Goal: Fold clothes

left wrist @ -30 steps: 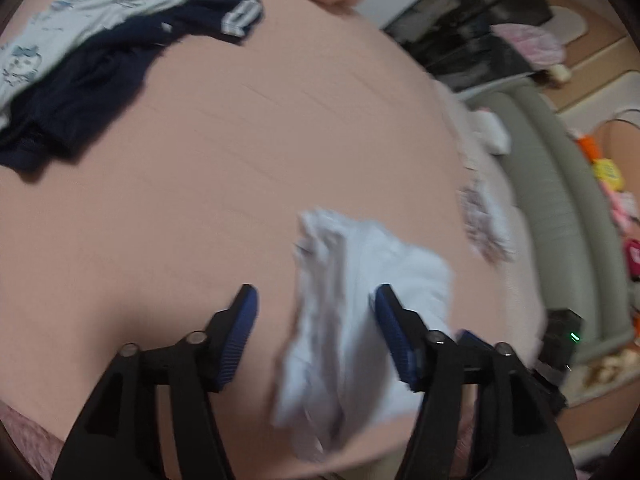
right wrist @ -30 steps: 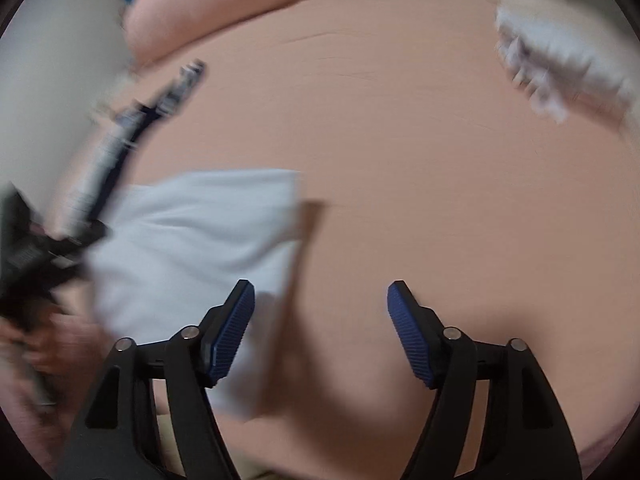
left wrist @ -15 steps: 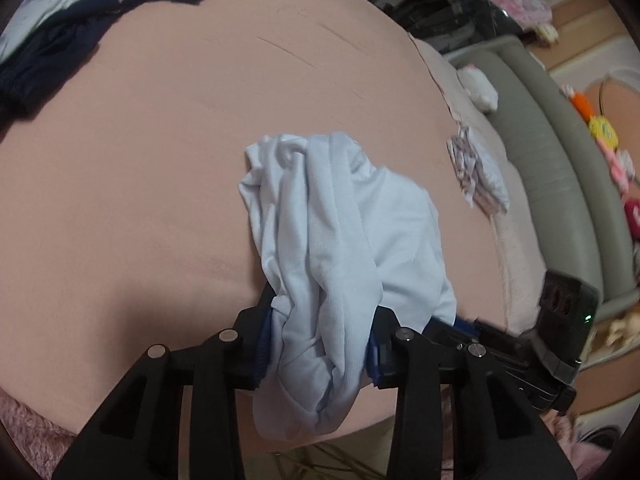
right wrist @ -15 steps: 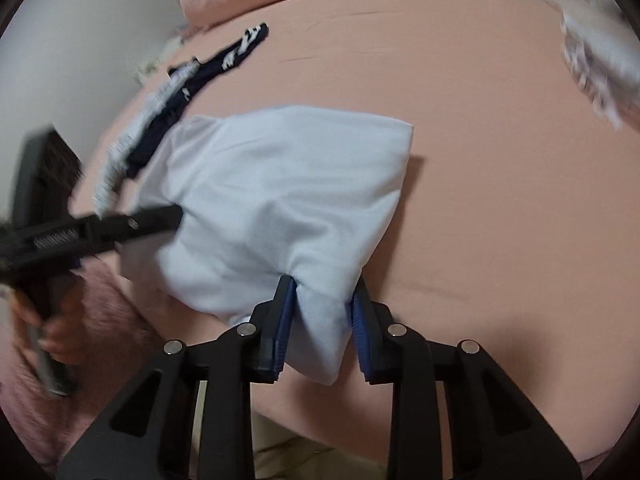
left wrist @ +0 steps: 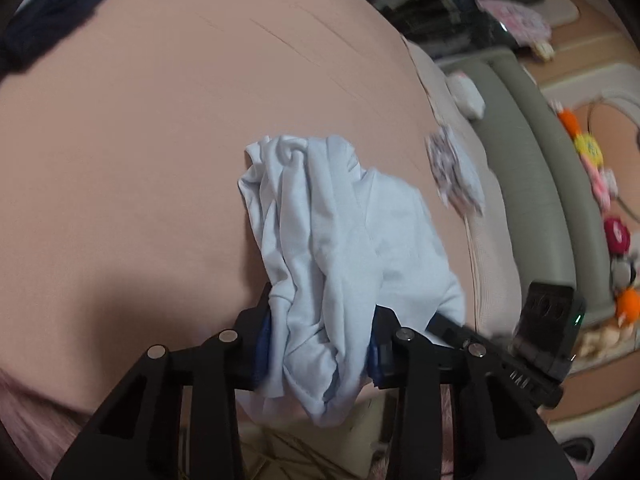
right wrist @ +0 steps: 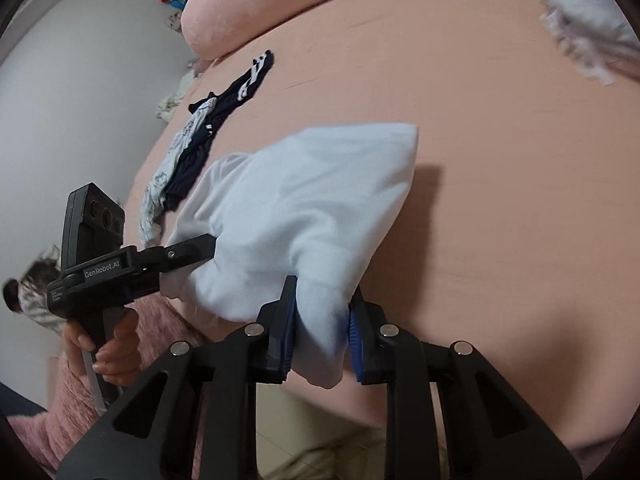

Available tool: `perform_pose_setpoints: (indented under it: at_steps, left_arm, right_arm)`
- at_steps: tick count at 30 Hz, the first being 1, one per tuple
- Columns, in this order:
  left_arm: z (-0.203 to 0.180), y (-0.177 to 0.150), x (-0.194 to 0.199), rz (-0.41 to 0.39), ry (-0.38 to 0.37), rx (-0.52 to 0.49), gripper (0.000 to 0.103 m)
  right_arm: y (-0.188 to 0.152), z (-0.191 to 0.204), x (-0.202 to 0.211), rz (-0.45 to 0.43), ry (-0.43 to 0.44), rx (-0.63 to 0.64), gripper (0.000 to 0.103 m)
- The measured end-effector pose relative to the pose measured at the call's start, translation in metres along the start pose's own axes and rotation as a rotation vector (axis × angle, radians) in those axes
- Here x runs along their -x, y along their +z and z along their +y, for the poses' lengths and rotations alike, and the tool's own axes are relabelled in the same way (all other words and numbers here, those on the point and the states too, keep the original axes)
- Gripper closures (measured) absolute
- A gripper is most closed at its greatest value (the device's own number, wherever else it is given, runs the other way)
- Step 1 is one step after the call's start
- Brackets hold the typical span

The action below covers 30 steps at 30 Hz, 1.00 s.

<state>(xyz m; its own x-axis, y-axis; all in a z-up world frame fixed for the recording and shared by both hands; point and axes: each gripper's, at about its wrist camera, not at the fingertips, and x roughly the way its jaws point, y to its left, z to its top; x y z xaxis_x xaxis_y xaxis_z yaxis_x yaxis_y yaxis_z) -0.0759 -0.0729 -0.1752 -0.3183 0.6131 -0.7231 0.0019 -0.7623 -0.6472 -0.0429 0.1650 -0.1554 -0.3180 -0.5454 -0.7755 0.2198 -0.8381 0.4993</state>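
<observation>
Firmly between both jaws: pale-blue garment (left wrist: 320,264).

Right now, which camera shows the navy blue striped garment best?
The right wrist view: the navy blue striped garment lies unblurred and whole beside a pale printed one. The left wrist view catches only a blurred part at the frame's top edge.

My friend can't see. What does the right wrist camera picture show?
The right gripper pinches a corner of a pale blue shirt over a pink bed, while the left gripper grips its other side. Dark blue clothes lie farther back, near a pink pillow.
</observation>
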Motion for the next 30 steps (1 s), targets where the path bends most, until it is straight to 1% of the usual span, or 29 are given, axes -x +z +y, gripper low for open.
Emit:
perform_pose_setpoints:
  at_steps: [1, 2, 3, 4, 5, 6, 7, 8, 10, 12, 14, 15, 17, 19, 21, 22, 25, 26, 30]
  left_arm:
    - [-0.009, -0.007, -0.009, 0.029, 0.016, -0.029, 0.063]
    - [-0.015, -0.012, -0.016, 0.049, 0.029, -0.055, 0.06]
    - [-0.019, -0.012, -0.017, 0.05, 0.03, -0.07, 0.057]
    - [-0.017, -0.008, -0.01, 0.024, 0.016, -0.063, 0.057]
    - [-0.015, -0.003, 0.0, -0.011, -0.004, -0.049, 0.057]
    - [-0.012, 0.002, 0.009, -0.052, -0.012, -0.042, 0.057]
    - [-0.01, 0.008, 0.019, -0.092, 0.002, -0.049, 0.057]
    - [-0.011, 0.015, 0.022, -0.115, 0.025, -0.066, 0.057]
    - [-0.009, 0.031, 0.025, -0.129, 0.111, -0.124, 0.057]
    - [-0.009, 0.048, 0.023, -0.149, 0.167, -0.193, 0.057]
    - [-0.009, 0.063, 0.016, -0.152, 0.158, -0.236, 0.057]
    - [-0.011, 0.067, 0.011, -0.141, 0.162, -0.276, 0.057]
    - [-0.015, 0.066, 0.004, -0.114, 0.173, -0.385, 0.057]
    - [-0.02, 0.058, -0.002, -0.077, 0.146, -0.469, 0.057]
    - [-0.021, 0.05, -0.005, -0.045, 0.141, -0.524, 0.057]
    - [-0.022, 0.047, -0.006, -0.035, 0.146, -0.546, 0.057]
    - [-0.028, 0.044, -0.013, -0.007, 0.13, -0.595, 0.057]
    - [-0.03, 0.043, -0.016, -0.005, 0.14, -0.615, 0.057]
    - [-0.043, 0.041, -0.029, -0.027, 0.235, -0.738, 0.057]
  right_arm:
    - [-0.007, -0.005, 0.008, 0.013, -0.022, -0.004, 0.081]
    - [-0.016, -0.013, 0.012, 0.036, -0.053, -0.013, 0.081]
    - [-0.025, -0.02, 0.015, 0.061, -0.088, -0.015, 0.074]
    - [-0.034, -0.026, 0.013, 0.088, -0.13, -0.005, 0.064]
    - [-0.04, -0.031, 0.013, 0.104, -0.159, 0.004, 0.06]
    - [-0.043, -0.032, 0.018, 0.092, -0.153, 0.014, 0.058]
    - [-0.042, -0.029, 0.028, 0.057, -0.131, 0.039, 0.058]
    - [-0.039, -0.021, 0.039, 0.006, -0.128, 0.08, 0.058]
    - [-0.026, 0.002, 0.056, -0.076, -0.174, 0.175, 0.058]
    - [-0.007, 0.025, 0.058, -0.114, -0.199, 0.251, 0.058]
    - [0.015, 0.04, 0.046, -0.13, -0.18, 0.278, 0.058]
    - [0.025, 0.047, 0.036, -0.131, -0.172, 0.284, 0.058]
    - [0.04, 0.058, 0.008, -0.122, -0.179, 0.283, 0.058]
    - [0.035, 0.053, -0.001, -0.127, -0.174, 0.282, 0.058]
    - [0.03, 0.049, -0.01, -0.133, -0.169, 0.28, 0.058]
    - [0.027, 0.046, -0.014, -0.136, -0.166, 0.28, 0.058]
    - [0.019, 0.04, -0.028, -0.145, -0.158, 0.278, 0.058]
    - [0.017, 0.037, -0.032, -0.148, -0.155, 0.278, 0.058]
    - [0.01, 0.035, -0.046, -0.164, -0.161, 0.288, 0.058]
